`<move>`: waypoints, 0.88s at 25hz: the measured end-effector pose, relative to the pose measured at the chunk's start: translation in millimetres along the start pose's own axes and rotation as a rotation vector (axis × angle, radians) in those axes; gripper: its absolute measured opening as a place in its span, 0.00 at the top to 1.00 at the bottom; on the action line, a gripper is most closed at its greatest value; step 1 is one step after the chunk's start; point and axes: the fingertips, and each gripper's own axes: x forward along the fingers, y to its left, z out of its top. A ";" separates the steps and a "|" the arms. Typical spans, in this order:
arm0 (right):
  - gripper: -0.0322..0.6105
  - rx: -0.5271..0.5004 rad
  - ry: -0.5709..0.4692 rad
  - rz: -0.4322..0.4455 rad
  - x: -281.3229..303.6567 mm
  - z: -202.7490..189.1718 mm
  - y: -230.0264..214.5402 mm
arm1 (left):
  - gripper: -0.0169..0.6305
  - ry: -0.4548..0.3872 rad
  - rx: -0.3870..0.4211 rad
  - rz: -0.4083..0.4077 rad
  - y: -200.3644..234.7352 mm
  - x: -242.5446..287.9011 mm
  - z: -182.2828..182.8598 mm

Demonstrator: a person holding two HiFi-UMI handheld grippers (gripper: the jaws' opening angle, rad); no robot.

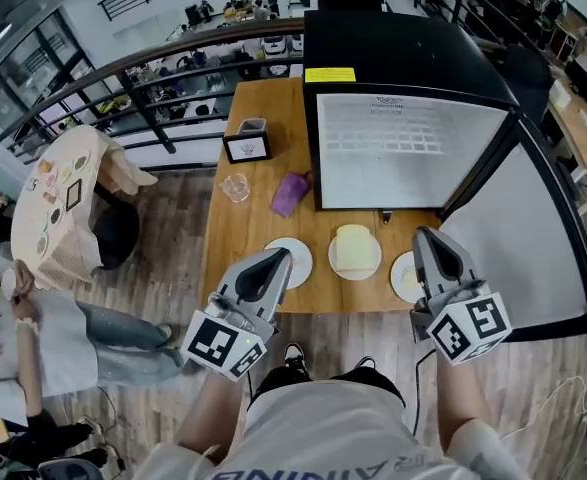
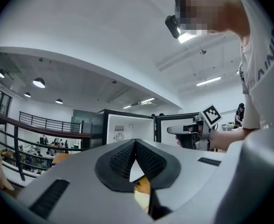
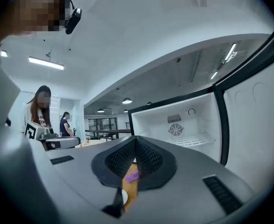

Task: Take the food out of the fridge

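Both the left gripper (image 1: 275,260) and the right gripper (image 1: 429,238) hover with jaws clenched on nothing. On the wooden tabletop (image 1: 271,108), just on the near side of the open black fridge (image 1: 413,153), a pale yellow square food slab (image 1: 354,248) lies on a round white plate (image 1: 334,261) — it looks light and soft, best pinched gently across opposite edges.

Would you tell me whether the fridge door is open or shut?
Open: the fridge door stands swung aside, and the right gripper view shows the fridge interior.

Wooden table (image 1: 273,148) — glossy black fridge (image 1: 393,48)
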 end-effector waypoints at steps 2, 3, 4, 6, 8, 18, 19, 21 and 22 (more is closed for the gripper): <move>0.92 0.015 -0.008 -0.019 -5.9 4.2 -7.5 | 0.96 -0.005 0.011 -0.011 -4.2 3.5 2.2; 0.92 0.024 -0.008 -0.025 -7.6 4.7 -10.1 | 0.96 -0.007 0.010 -0.015 -5.3 5.1 2.1; 0.92 0.027 -0.007 -0.030 -8.9 4.8 -11.7 | 0.96 -0.007 0.008 -0.017 -6.1 6.3 1.7; 0.92 0.013 -0.002 -0.038 -10.8 4.8 -11.9 | 0.96 -0.008 0.005 -0.020 -7.5 7.1 1.5; 0.92 -0.003 0.001 -0.039 -11.5 6.2 -9.2 | 0.96 -0.011 0.007 -0.022 -7.9 6.3 2.9; 0.92 -0.026 0.002 -0.025 -7.8 7.3 1.0 | 0.96 -0.011 0.006 -0.011 -4.3 0.3 2.4; 0.92 -0.027 0.003 -0.023 -7.2 7.1 1.5 | 0.96 -0.010 0.008 -0.011 -4.2 0.7 2.1; 0.92 -0.030 0.006 -0.020 -6.6 6.6 3.2 | 0.96 -0.008 0.010 -0.013 -4.8 0.8 2.3; 0.92 -0.031 0.009 -0.019 -6.7 6.1 4.2 | 0.96 -0.007 0.010 -0.015 -5.5 0.5 2.1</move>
